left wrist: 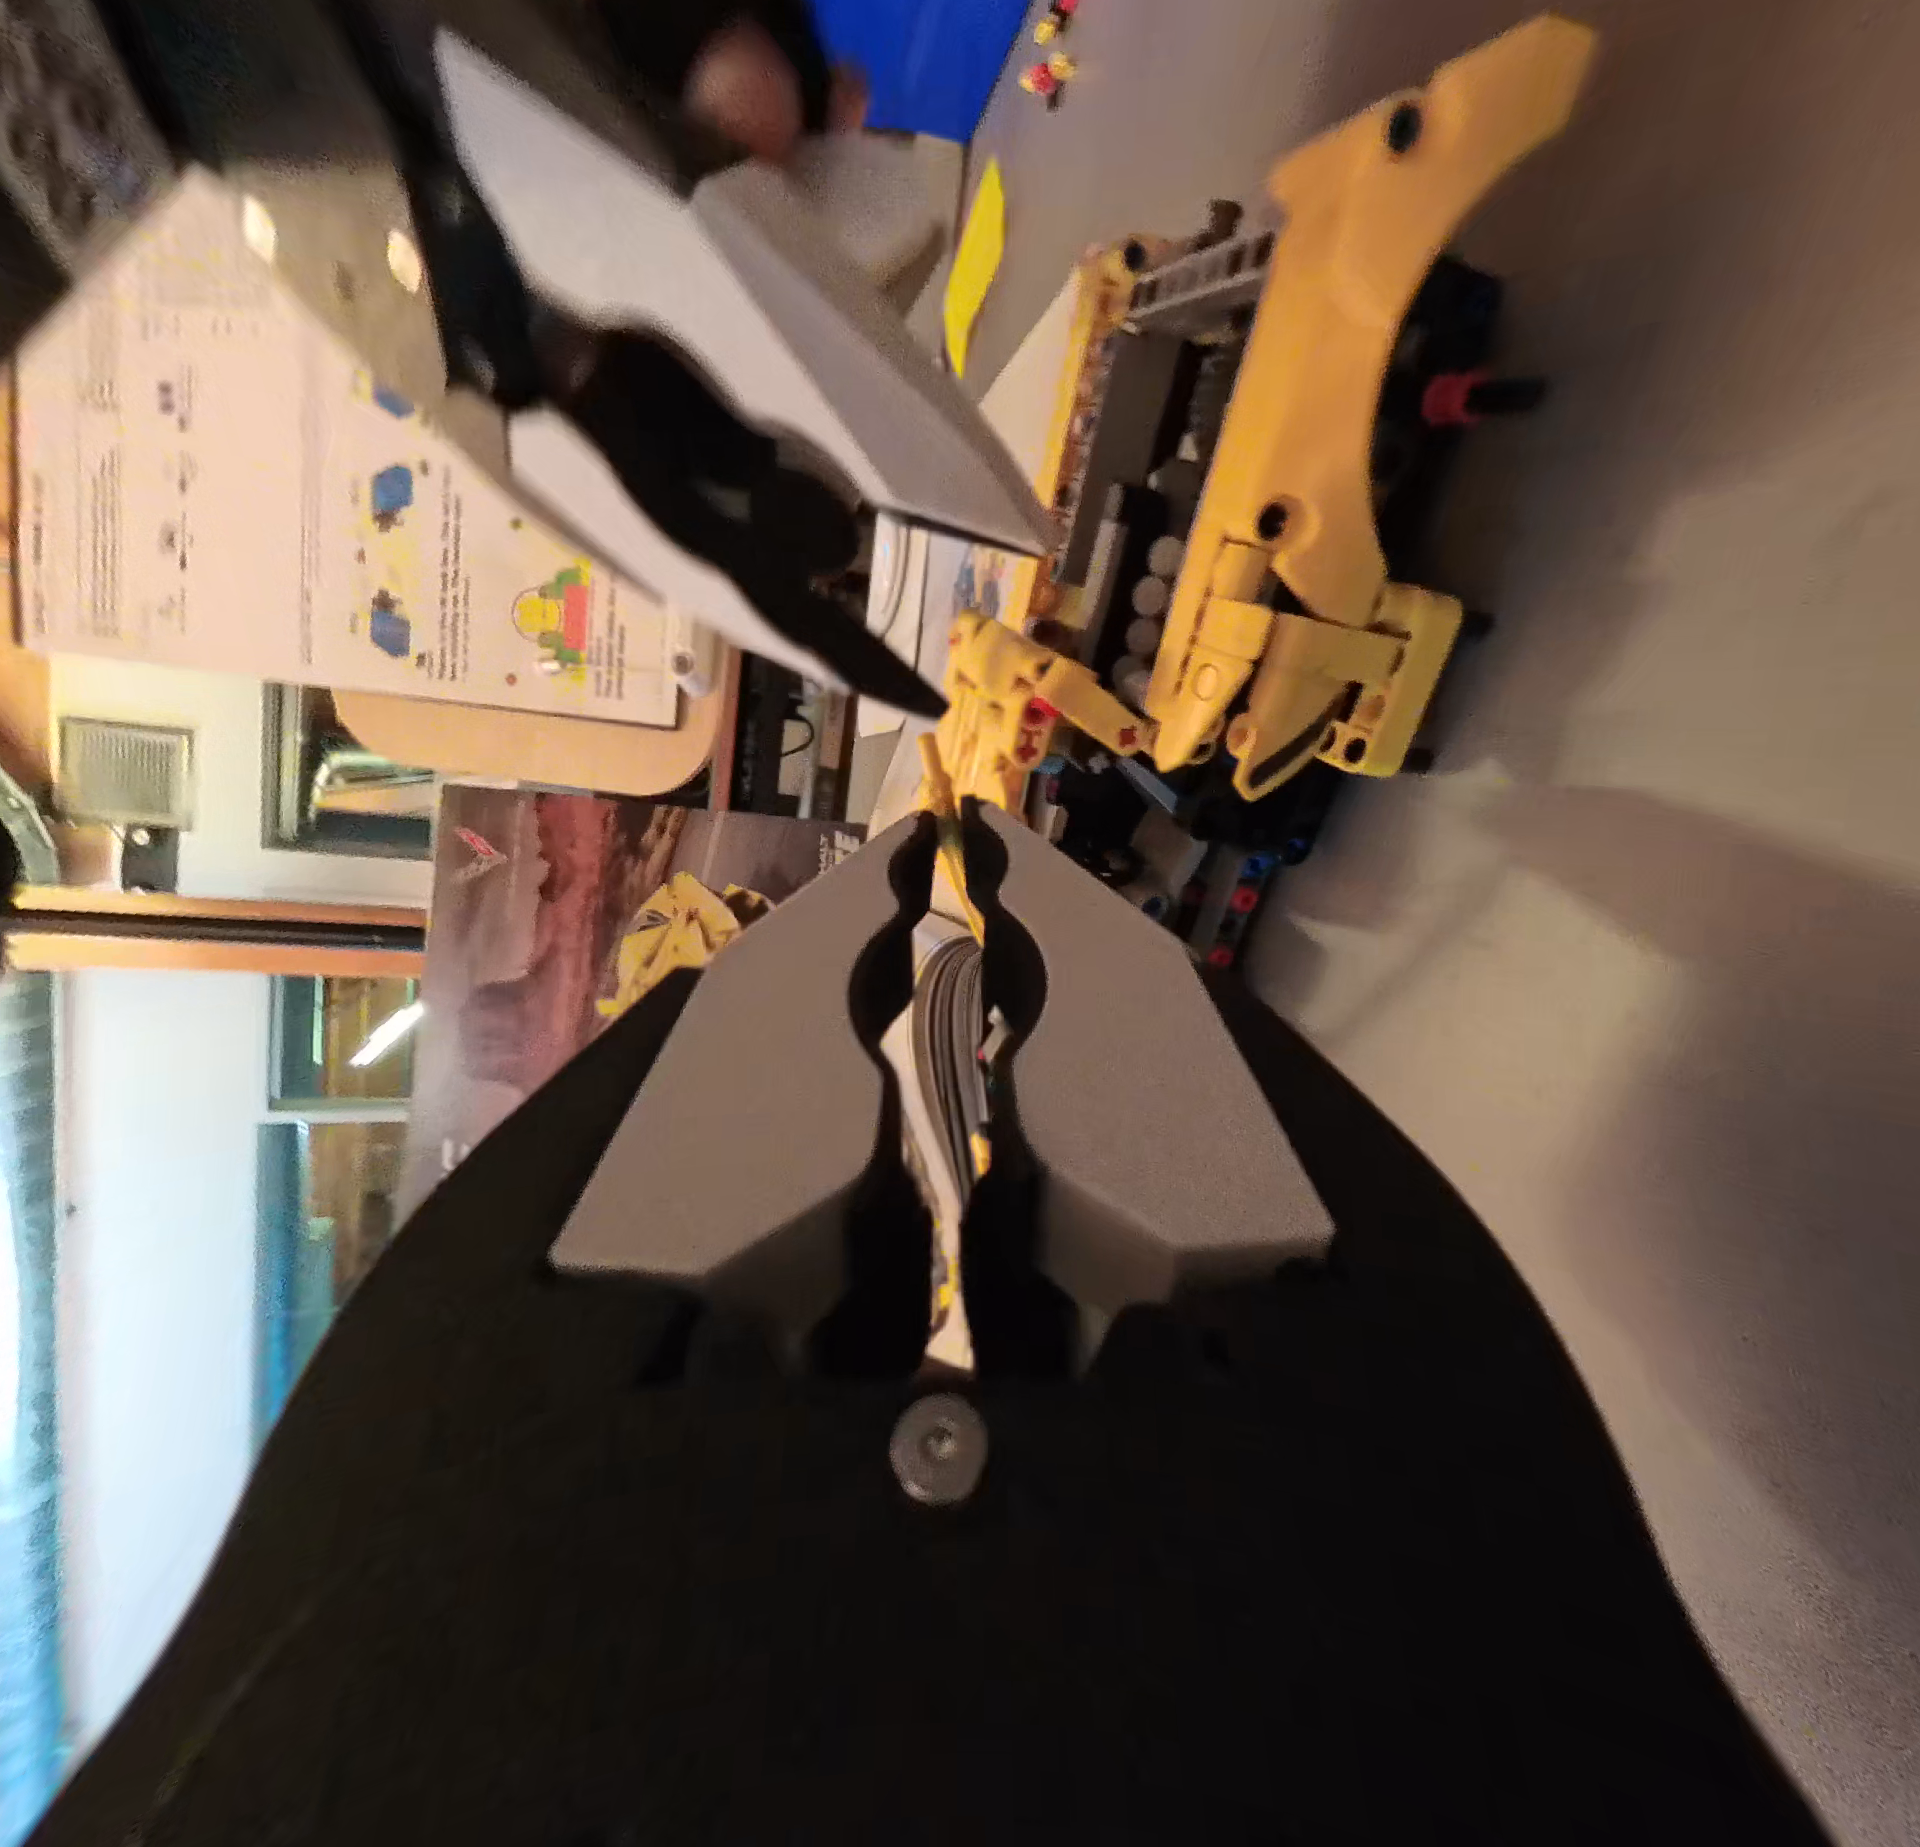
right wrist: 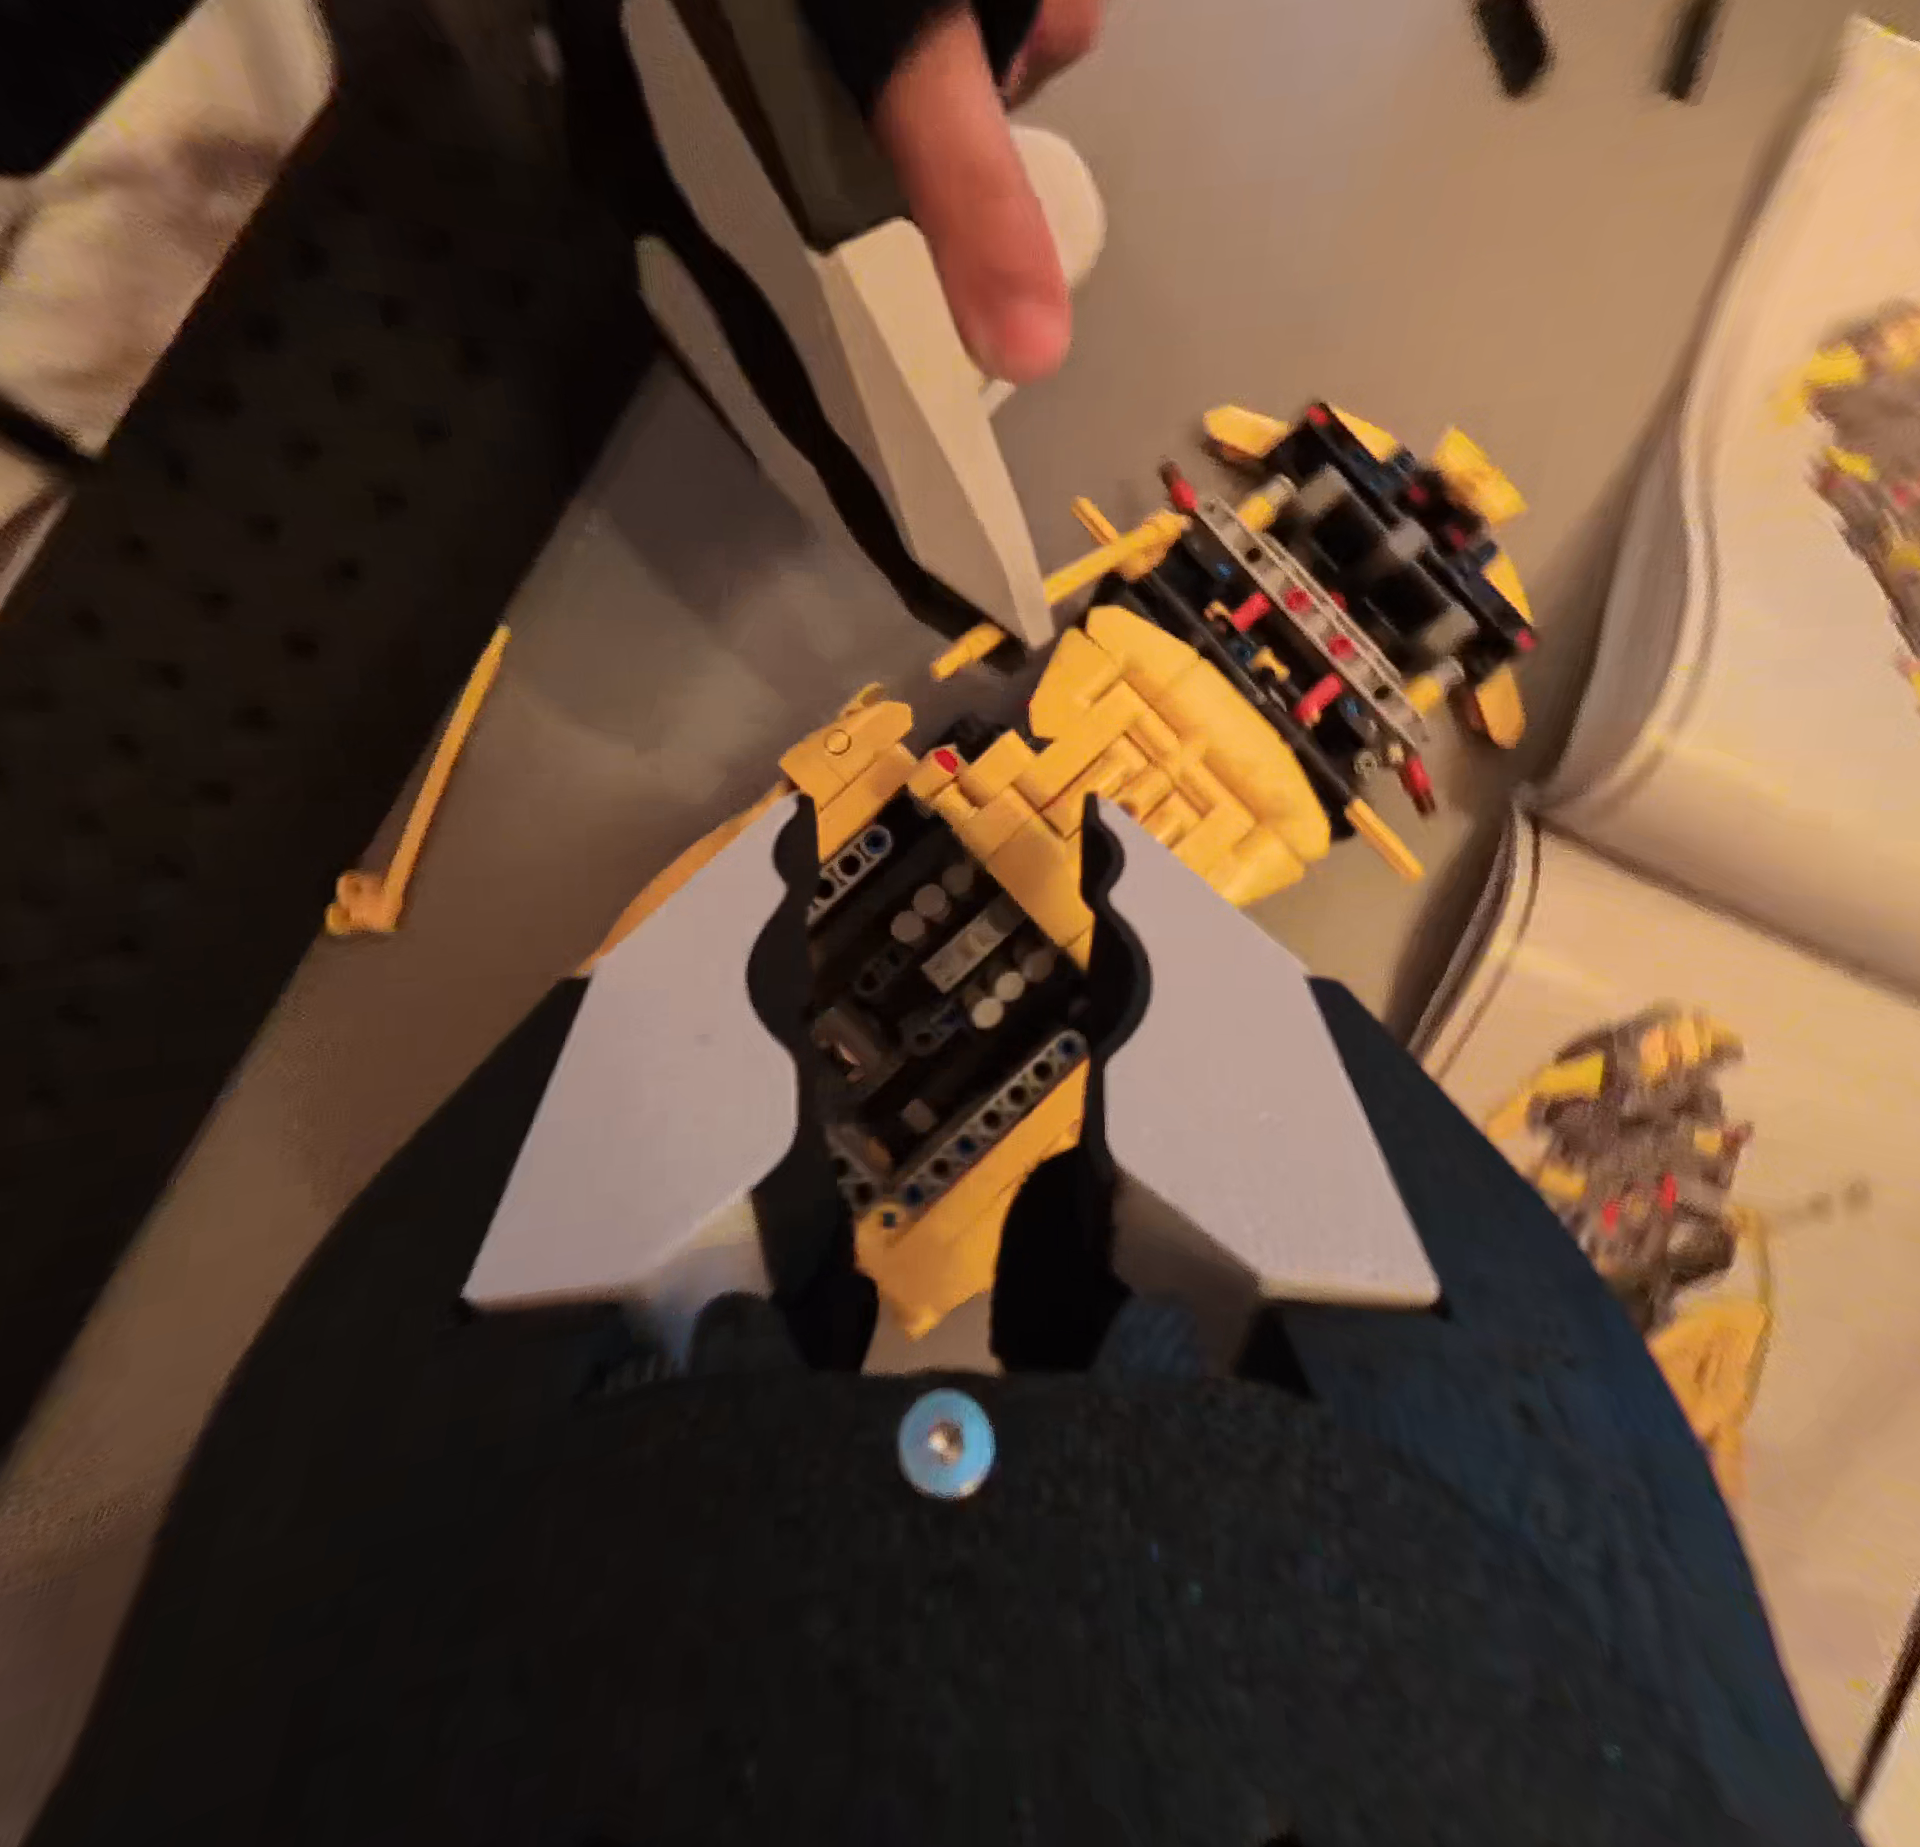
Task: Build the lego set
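Grey surface (right wrist: 1299, 239) under warm indoor light, with a black perforated board (right wrist: 208, 550) along its left edge and open instruction pages (right wrist: 1714, 602) along the right.

Counted:
- two grippers
- one yellow-and-black car model (right wrist: 1164, 758)
- one thin yellow rod (left wrist: 969, 904) held in a grip
- one loose rod (right wrist: 442, 779) flat on the surface
- two dark small pieces (right wrist: 1507, 21) far back
- three red-and-yellow clusters (left wrist: 1055, 41), as far as the blur allows

Nearest in the right wrist view, the right gripper (right wrist: 945, 821) with jaws apart, straddling the near half of the model, the open middle of the model showing between them. Cannot tell whether touching its sides.

Beyond it, the left gripper (left wrist: 945, 826), jaws pinched together on the thin yellow rod, close against the model's far part. A bare finger (right wrist: 987, 239) lying along that gripper.

Model resting on the surface between board and pages, nearer the pages' edge. Open room left of the model around the loose rod, and behind it up to the dark pieces.

Farthest in the left wrist view, the set's box (left wrist: 623, 914) standing upright and a printed sheet (left wrist: 312, 498).
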Tool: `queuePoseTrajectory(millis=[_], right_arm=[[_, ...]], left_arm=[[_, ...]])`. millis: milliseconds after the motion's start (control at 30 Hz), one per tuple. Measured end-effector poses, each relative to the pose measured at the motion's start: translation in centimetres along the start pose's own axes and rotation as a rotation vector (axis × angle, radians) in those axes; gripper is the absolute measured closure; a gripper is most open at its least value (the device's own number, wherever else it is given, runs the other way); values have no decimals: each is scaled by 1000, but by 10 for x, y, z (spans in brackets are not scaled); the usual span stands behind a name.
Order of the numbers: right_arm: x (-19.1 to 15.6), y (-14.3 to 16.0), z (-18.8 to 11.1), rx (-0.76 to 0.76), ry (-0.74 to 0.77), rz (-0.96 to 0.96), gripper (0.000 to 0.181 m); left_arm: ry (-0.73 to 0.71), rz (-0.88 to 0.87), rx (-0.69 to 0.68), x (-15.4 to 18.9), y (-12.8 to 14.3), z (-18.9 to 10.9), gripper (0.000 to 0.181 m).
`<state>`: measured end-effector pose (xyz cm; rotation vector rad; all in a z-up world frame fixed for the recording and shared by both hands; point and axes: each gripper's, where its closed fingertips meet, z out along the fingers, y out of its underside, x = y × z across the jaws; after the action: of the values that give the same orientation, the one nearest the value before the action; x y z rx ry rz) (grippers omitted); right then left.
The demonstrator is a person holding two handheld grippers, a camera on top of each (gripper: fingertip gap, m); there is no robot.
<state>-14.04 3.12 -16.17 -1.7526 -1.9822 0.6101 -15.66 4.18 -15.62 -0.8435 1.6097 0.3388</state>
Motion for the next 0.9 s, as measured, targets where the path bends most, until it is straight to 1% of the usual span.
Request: queuePoseTrajectory(millis=[33,100,133,167,200,267,300,367,467,500,600,667,700,767,800,867,900], right_arm=[[-1,-1,-3,18,74,73,134],[-1,-6,-8,89,236,275,147],[-10,-9,-7,133,264,381,150],[-12,-5,-5,142,332,500,155],[-12,4,-3,127,420,613,157],[-15,14,4,143,541,808,160],[-16,13,7,182,574,880,163],[-17,5,14,269,596,962,161],[-12,-5,19,345,624,1005,158],[-10,-3,22,338,639,1015,154],[-5,0,25,328,685,1034,153],[-3,-1,25,338,710,1045,156],[-2,0,25,320,718,1044,158],[-4,7,28,218,727,1009,160],[-5,9,27,179,739,979,158],[-8,13,24,144,736,941,162],[-10,14,24,154,708,936,169]], left_arm=[[-8,-40,8,-2,1,0,177],[20,-120,38,-2,1,2,177],[43,-152,54,-1,1,2,178],[60,-168,68,-1,1,2,178],[87,-183,86,0,1,1,178],[161,-213,123,8,-1,-3,178],[177,-214,134,9,-1,-4,178],[186,-203,134,9,0,-5,178],[188,-212,120,6,3,-5,178],[191,-232,119,4,4,-6,178],[173,-302,108,-7,10,-6,177],[207,-378,97,-11,14,-3,178],[219,-405,90,-14,16,-1,178],[254,-415,82,-15,17,2,178],[275,-401,81,-14,17,3,178],[323,-344,101,-9,13,4,178],[335,-316,114,-8,11,5,178]])
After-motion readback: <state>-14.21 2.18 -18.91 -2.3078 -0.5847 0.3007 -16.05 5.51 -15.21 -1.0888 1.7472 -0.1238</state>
